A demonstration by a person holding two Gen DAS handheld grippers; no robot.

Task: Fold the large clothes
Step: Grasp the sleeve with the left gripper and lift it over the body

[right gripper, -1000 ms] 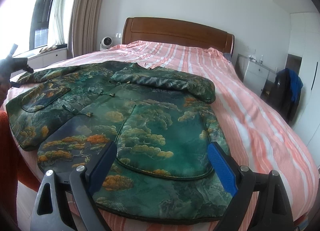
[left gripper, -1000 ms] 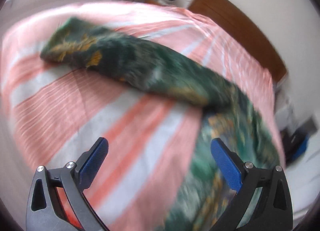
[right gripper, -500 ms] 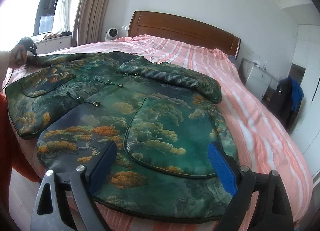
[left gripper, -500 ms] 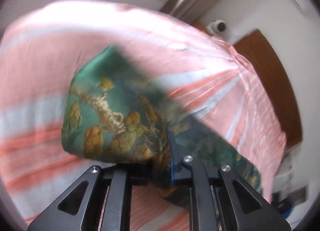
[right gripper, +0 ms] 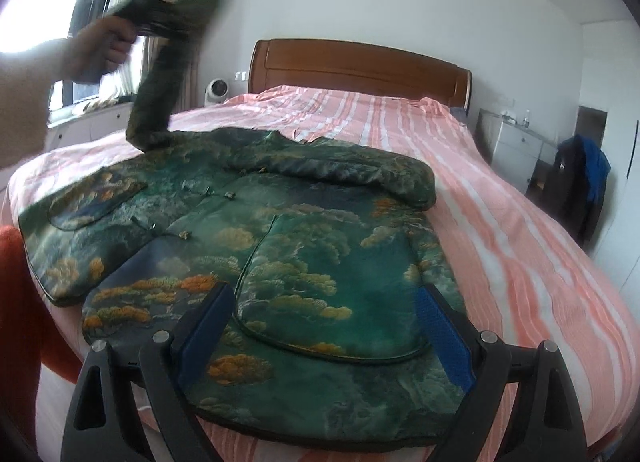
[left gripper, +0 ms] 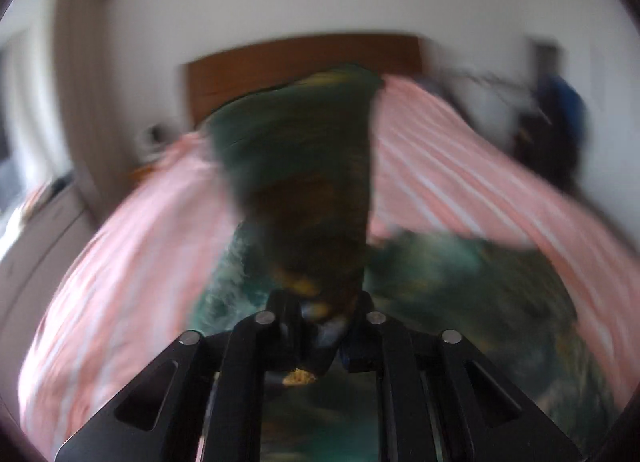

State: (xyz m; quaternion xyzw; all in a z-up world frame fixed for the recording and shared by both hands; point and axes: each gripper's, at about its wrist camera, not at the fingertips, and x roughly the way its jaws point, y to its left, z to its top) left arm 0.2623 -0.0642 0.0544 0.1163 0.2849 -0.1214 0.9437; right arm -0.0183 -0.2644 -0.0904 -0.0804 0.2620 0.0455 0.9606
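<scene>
Pink striped bedsheet (right gripper: 500, 198) holds your green patterned silky jacket (right gripper: 304, 258). Only the right view shows your left hand (right gripper: 102, 48). Your left gripper (left gripper: 324, 312) pinches its sleeve (left gripper: 304, 190), jaws opening slightly; your right gripper (right gripper: 324, 326) gapes wide, empty.

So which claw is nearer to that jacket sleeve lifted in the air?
Left. The left claw is clamped on the sleeve, jaws easing slightly. The right claw hovers open over the jacket hem, far from it.

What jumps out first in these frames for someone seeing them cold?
The green brocade jacket spread across the pink striped bed. Next, its sleeve hoisted high at upper left, cuff pinched in the left gripper, whose jaws are easing open, in the person's hand. The right gripper hangs open over the near hem, holding nothing.
</scene>
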